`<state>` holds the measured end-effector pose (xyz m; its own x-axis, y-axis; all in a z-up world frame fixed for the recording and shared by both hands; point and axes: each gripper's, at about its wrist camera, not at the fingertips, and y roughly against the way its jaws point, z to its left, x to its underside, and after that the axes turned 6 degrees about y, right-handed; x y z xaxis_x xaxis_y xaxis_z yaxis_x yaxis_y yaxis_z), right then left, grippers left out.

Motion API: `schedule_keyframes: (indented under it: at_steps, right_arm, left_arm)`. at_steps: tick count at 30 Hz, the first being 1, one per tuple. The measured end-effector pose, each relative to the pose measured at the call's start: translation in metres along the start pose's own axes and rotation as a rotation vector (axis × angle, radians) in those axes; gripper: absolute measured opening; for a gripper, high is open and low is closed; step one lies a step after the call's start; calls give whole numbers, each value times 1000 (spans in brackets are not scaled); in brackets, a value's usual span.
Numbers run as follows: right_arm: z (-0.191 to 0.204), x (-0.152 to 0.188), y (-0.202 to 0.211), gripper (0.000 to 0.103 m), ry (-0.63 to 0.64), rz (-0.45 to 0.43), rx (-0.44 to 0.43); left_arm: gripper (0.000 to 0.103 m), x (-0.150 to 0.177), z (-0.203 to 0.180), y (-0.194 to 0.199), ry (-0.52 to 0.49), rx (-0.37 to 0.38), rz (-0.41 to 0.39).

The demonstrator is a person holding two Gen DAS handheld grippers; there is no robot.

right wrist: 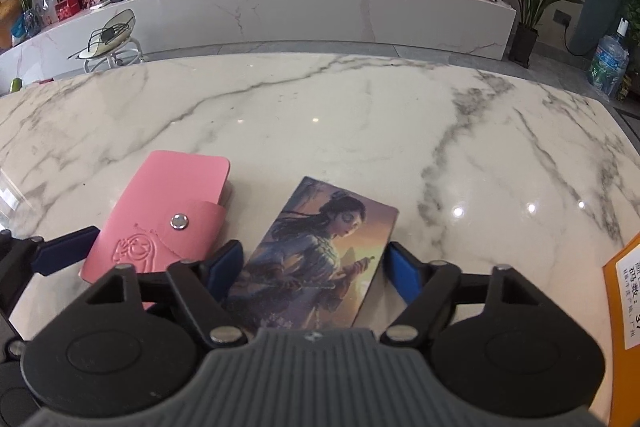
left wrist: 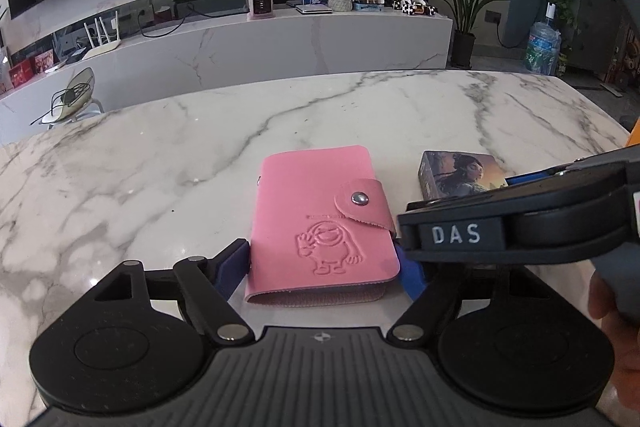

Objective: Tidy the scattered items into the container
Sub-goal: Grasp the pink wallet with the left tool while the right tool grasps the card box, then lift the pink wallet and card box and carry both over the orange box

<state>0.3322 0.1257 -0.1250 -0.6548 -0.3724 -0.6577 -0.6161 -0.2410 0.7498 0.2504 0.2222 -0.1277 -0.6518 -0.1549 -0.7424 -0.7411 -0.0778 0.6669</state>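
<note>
Both grabbers are parked right over their targets, so it looks like a double pickup. The left gripper (left wrist: pixel 324 263) sits wide around the pink wallet (left wrist: pixel 320 227), pads beside its edges, not squeezing. Just right of the wallet, the right gripper (right wrist: pixel 316 267) straddles the picture box (right wrist: pixel 316 247), left pad touching, right pad apart. The container isn't clearly in view.

Your left wrist camera sits low and close over the pink card holder (left wrist: pixel 320 223), angled down across the marble table (left wrist: pixel 160 155). Your right wrist camera does likewise over the picture card box (right wrist: pixel 316 255). Both views share these items.
</note>
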Motion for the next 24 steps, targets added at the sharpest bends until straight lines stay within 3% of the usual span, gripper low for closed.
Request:
schedule_keyframes:
  at_steps: [8,24]
  right_arm:
    - [-8,7,10,64,6,23,-20]
    - [-17,58,70,63,-39,161,-89]
  left_arm:
    - [85,5,1,12,15,-25,32]
    - [84,36,-9,78,-20,-62,91]
